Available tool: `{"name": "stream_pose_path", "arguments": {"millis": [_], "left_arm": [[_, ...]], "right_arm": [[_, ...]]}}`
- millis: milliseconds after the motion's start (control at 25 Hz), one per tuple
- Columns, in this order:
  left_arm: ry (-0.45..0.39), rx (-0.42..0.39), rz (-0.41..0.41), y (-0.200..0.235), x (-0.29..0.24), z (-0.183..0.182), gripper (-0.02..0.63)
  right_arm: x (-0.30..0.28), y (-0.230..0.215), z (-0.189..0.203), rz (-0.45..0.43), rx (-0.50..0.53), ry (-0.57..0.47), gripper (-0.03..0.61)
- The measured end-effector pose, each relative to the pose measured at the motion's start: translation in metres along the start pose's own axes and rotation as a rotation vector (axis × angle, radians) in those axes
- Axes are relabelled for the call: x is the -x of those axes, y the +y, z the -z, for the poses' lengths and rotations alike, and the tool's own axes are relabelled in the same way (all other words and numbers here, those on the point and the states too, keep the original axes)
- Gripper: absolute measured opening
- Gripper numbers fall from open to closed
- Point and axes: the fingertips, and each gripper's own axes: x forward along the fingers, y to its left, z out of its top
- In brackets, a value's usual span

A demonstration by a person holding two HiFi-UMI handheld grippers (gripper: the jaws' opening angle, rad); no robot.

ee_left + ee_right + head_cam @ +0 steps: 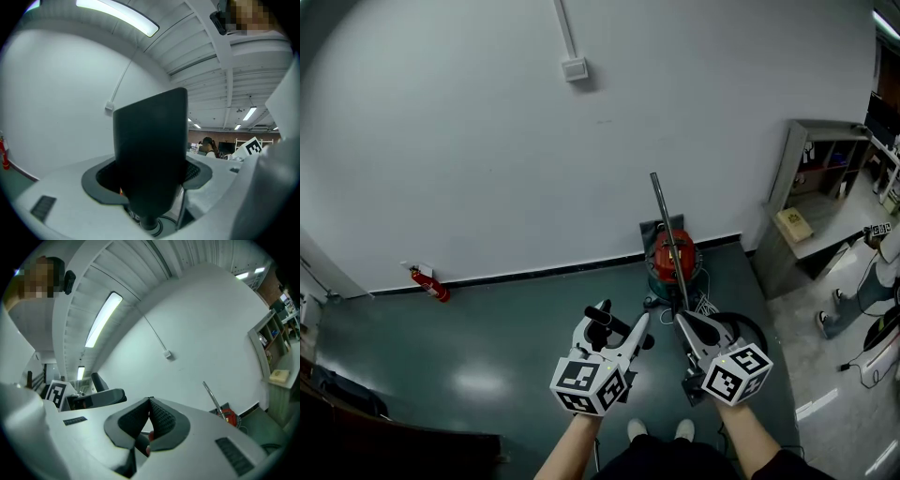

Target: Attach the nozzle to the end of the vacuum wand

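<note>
We find the left gripper (630, 336) clenched on the black nozzle (150, 140). In the left gripper view its broad, flat body fills the gap between the two pads and hides everything behind it. The nozzle's lower end drops out of sight below the jaws. In the head view only a short black part of it shows past the white gripper body.

The right gripper (686, 323) has its ribbed pads (161, 417) pressed together at the tips, with nothing between them that we can make out.

The metal wand (666, 230) stands tilted against the wall, rising from the red vacuum (673, 261) on the floor. It is well apart from the nozzle. In the head view the wand's lower stretch runs behind the right gripper's tip, so we cannot see where it ends. A black hose (754, 328) loops out from behind that gripper, partly covered.

A shelf unit (806, 169) and a second person (862, 300) are cut off at the right edge.

The only print we can make out is the black-and-white square patterns on the gripper cubes (586, 382). Any marking on the fire extinguisher (431, 285) is too small to read.
</note>
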Motion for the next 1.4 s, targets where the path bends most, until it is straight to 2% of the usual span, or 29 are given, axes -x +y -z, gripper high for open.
{"name": "stream_pose_path", "arguments": {"millis": [360,600,960,1400], "left_arm": [[0.010,0.035,0.024,0.043,0.017,0.003,0.325],[0.024,0.060,0.046,0.064,0.011,0.006,0.325],[0.065,0.094,0.062,0.080,-0.024,0.024,0.325],[0.108,0.089,0.069,0.092,-0.102,0.025,0.325]], "right_arm": [[-0.027,0.012,0.027,0.046,-0.033,0.026,0.018],[-0.038,0.009,0.034,0.087,-0.039,0.032,0.017],[-0.049,-0.034,0.038,0.155,-0.085,0.041,0.017],[-0.085,-0.103,0.015,0.170,-0.115,0.044,0.017]]}}
